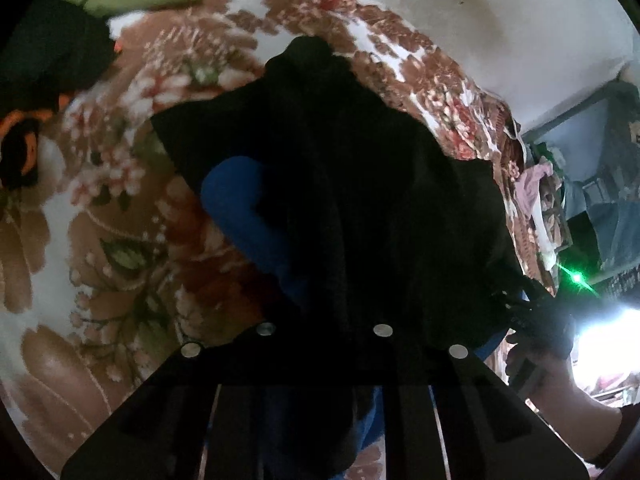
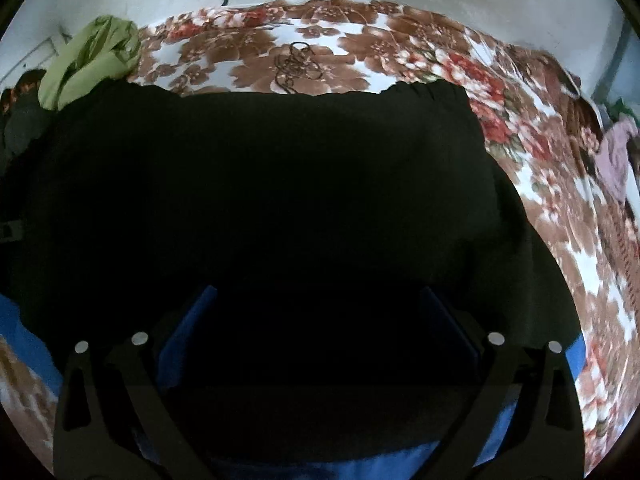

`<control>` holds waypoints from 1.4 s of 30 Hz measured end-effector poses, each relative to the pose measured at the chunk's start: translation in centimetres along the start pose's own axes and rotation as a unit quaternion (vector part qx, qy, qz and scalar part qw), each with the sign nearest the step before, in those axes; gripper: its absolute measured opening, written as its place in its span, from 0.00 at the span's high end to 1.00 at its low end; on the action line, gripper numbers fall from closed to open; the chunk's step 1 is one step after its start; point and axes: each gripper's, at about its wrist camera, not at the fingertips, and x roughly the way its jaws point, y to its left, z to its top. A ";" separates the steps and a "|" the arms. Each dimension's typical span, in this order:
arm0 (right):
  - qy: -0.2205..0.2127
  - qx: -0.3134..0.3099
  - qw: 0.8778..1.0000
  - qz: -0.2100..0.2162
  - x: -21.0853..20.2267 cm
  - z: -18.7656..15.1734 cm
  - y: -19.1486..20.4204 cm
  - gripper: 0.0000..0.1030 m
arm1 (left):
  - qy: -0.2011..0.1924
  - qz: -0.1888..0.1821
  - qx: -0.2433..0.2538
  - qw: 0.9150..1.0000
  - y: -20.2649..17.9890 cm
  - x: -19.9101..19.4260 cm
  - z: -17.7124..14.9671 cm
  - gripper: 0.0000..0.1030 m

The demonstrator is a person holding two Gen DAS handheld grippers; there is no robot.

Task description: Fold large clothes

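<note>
The black garment (image 2: 280, 200) lay spread across the bed's floral blanket (image 2: 400, 48), its far hem running nearly straight from near the green cloth (image 2: 92, 64) at the left toward the right-hand side, with blue fabric (image 2: 400, 456) showing under its near edge. It looked soft, limp and fairly light, the sort of cloth that sags and drapes wherever it is lifted, so a grip at a corner or along a hem seemed the best choice, rather than in the middle of the panel. In the left wrist view the left gripper (image 1: 324, 320) pointed steeply down, its fingers drawn close together on a bunch of the black cloth, which rose in a draped peak above the blanket beside a blue fold (image 1: 240, 208); the dark fabric hid the fingertips themselves, so the hold was judged from the gathered cloth. The right gripper (image 2: 316, 312) also tilted down over the near edge of the garment, its fingers (image 2: 192, 320) standing wide apart with black cloth lying between them, not pinched. The person's hand (image 1: 560, 380) on that gripper showed at the lower right of the left view.
</note>
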 end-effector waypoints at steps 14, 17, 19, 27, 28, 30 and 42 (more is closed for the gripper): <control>0.008 -0.041 0.999 -0.029 -0.7 -2.5 1.7 0.05 | -0.014 -0.015 0.078 0.997 -8.1 -3.8 2.5 0.92; -0.001 -0.027 0.999 -0.024 -1.7 -2.3 1.0 0.05 | -0.015 -0.014 0.102 0.995 -10.9 -4.3 3.1 0.92; -0.031 -0.009 0.999 -0.034 -3.8 -2.2 -0.6 0.05 | -0.018 -0.018 0.113 0.993 -12.7 -4.8 3.4 0.92; -0.004 0.016 0.999 -0.045 -2.0 -4.4 -4.2 0.05 | -0.015 -0.038 0.156 0.987 -20.1 -5.1 3.6 0.92; 0.000 0.029 0.999 -0.034 -1.7 -4.4 -4.6 0.05 | -0.013 -0.037 0.167 0.985 -21.2 -4.8 3.6 0.92; 0.007 0.055 0.998 -0.013 -1.3 -4.5 -5.7 0.04 | -0.012 -0.042 0.177 0.983 -23.1 -4.3 3.8 0.92; 0.025 0.107 0.993 0.034 -2.3 -5.7 -8.4 0.04 | 0.010 -0.078 0.225 0.971 -32.2 2.3 4.6 0.92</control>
